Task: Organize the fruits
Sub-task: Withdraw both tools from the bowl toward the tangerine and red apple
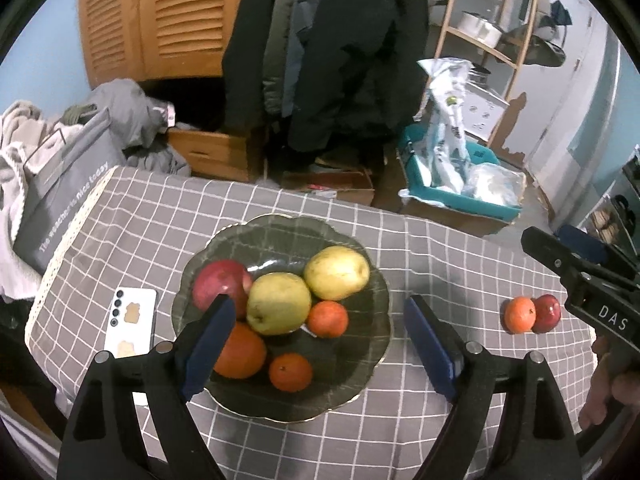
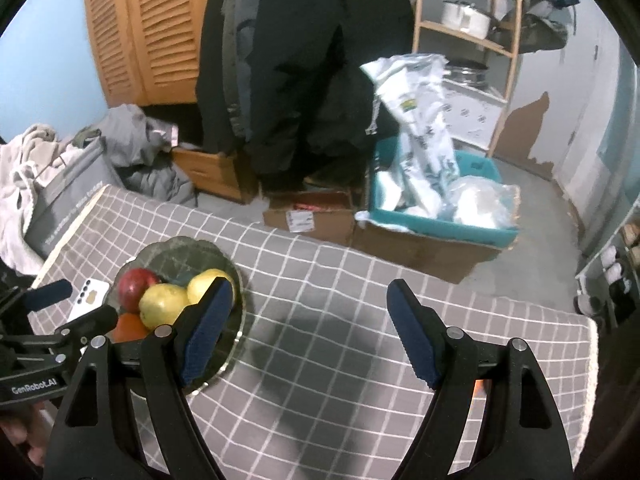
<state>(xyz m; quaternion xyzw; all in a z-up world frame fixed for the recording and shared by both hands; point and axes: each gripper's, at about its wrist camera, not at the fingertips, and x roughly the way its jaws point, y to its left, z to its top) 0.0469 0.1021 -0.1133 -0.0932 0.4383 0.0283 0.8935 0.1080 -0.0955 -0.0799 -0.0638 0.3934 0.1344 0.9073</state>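
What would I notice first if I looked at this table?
Probably the dark scalloped glass plate in the middle of the grey checked tablecloth, piled with two yellow pears, a red apple and three oranges. Off to the right, one small orange and a small red apple sit touching on the cloth. A white phone lies left of the plate.
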